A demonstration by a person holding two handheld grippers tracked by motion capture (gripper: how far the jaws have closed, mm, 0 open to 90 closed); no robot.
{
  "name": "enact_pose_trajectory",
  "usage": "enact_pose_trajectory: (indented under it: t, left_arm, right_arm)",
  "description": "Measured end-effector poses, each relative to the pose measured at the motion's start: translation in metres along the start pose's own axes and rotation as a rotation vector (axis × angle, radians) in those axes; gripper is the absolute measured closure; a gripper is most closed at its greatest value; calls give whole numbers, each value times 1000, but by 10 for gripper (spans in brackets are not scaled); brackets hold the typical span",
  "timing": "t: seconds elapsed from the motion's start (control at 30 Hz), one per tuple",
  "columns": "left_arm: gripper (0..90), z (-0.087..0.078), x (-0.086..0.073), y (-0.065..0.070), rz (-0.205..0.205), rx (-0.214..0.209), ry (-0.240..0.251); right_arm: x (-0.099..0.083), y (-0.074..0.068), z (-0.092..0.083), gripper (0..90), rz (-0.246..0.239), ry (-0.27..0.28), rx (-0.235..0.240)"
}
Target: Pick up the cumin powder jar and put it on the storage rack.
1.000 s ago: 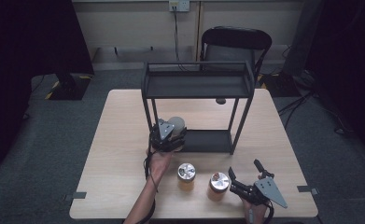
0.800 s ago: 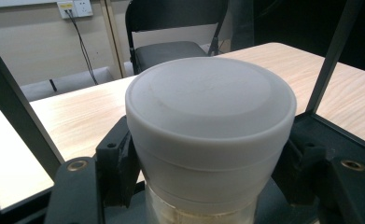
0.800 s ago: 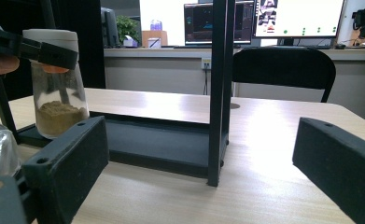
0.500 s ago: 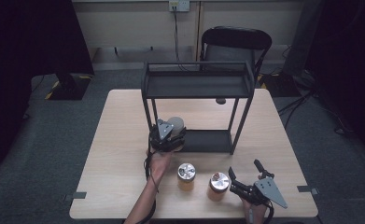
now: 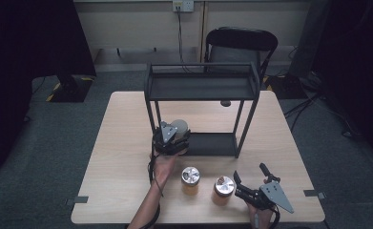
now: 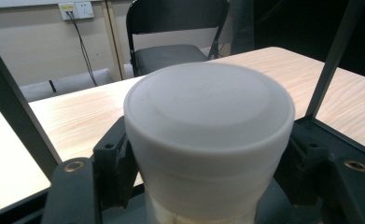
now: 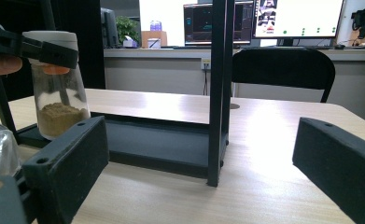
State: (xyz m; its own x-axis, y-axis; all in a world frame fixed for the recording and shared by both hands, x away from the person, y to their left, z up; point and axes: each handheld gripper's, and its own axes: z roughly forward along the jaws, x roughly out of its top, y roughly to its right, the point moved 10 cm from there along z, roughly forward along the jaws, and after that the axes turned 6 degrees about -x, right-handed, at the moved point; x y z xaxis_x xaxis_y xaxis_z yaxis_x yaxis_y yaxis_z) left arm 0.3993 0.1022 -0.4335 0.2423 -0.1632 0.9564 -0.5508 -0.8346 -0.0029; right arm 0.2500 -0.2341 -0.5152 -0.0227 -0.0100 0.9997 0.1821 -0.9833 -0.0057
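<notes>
The table (image 5: 127,191) is carrying a black two-level rack (image 5: 203,88), w/ a dark chair (image 5: 241,43) standing behind it. The rack's lower shelf (image 5: 212,143) is lying right on the table top.

At the left front corner of that lower shelf, the left tool (image 5: 171,141) is gripping a white-capped jar (image 5: 179,126) at its cap; the jar is standing upright on the shelf, approx. beside the front left post. In the left tool view the white cap (image 6: 208,121) is sitting between both black jaws, which are pressing on its sides. The jaws have just been opening a little, but the cap is between them and in contact. In the right tool view the jar (image 7: 59,93) is showing brownish powder at the bottom.

The right tool (image 5: 254,183) is resting near the front right of the table, jaws standing wide, nothing between them.

Two small jars w/ metal lids (image 5: 191,175) (image 5: 223,187) are standing on the table in front of the rack, between both tools, close to each other but apart.
</notes>
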Motion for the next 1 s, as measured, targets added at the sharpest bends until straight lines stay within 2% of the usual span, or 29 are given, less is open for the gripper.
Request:
enact_pose_trajectory:
  t: [0.1,0.23,0.37,0.63,1.0]
  left_arm:
    - [297,1,0,1,-3,3,3]
    - [247,5,0,4,25,23,-3]
    - [209,8,-1,4,19,30,-7]
    - [174,11,-2,4,21,24,-17]
    - [149,10,6,3,23,17,3]
  right_arm:
    - [0,0,0,26,0,0,0]
    - [0,0,0,27,0,1,1]
    - [0,0,0,26,0,0,1]
    - [0,0,0,26,0,0,2]
    - [0,0,0,27,0,-3,3]
